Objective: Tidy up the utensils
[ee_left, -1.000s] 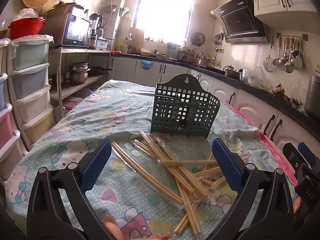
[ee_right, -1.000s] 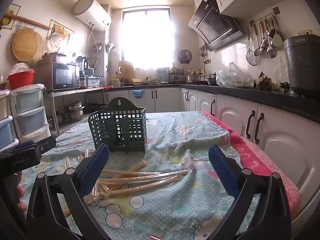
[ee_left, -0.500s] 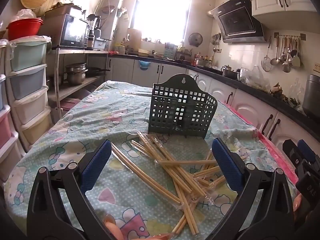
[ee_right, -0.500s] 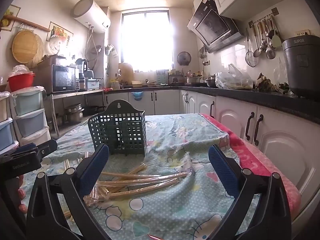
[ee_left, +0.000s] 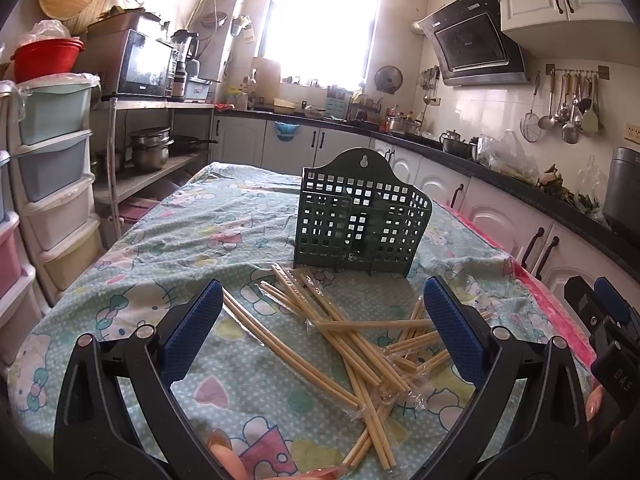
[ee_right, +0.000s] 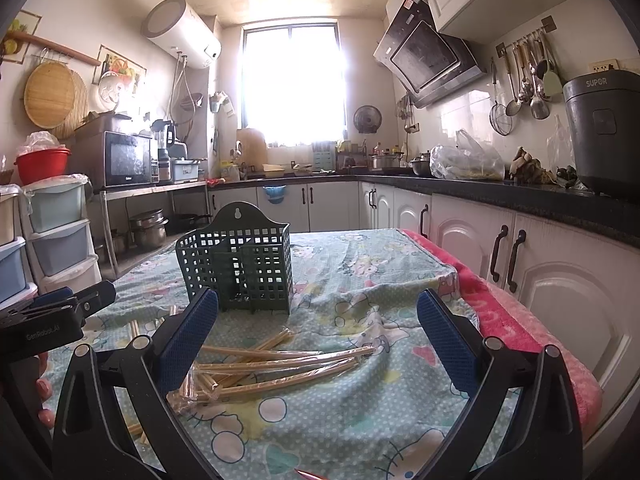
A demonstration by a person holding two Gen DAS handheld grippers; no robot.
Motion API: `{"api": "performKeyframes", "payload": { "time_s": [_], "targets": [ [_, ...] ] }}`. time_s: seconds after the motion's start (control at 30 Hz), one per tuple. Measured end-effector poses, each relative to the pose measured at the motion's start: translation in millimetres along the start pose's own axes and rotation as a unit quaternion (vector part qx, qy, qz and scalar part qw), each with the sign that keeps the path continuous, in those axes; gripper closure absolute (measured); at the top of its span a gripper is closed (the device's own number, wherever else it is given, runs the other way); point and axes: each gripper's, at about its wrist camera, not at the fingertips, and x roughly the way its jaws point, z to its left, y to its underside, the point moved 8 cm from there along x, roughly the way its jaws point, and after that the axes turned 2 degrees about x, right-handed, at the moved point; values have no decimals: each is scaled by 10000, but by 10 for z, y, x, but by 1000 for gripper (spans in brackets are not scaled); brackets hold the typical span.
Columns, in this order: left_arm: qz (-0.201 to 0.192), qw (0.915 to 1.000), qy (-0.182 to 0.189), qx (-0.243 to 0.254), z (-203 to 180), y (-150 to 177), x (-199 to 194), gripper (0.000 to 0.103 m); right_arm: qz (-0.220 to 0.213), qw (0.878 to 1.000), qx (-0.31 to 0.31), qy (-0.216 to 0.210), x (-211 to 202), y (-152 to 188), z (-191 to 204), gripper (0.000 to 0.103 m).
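Observation:
A dark green perforated utensil holder stands upright on the table's patterned cloth; it also shows in the right wrist view. Several wrapped wooden chopsticks lie scattered in front of it, also in the right wrist view. My left gripper is open and empty, above the near side of the pile. My right gripper is open and empty, above the chopsticks' right ends. Each gripper shows at the edge of the other's view.
A pink blanket edge runs along the table's right side, next to white cabinets. Stacked plastic drawers and a metal shelf with pots stand to the left. A grey rice cooker sits on the counter.
Both grippers have drifted slightly, so the holder sits a little higher and farther in view. The chopsticks and holder have not moved. Both grippers stay open.

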Motion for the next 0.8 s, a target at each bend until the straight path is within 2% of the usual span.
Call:
{"api": "performKeyframes", "payload": {
  "time_s": [0.8],
  "targets": [
    [2,10000,18,21,-22,-3,-12,10,-3,10000,26,-13,-8,23,0,6]
  ]
}}
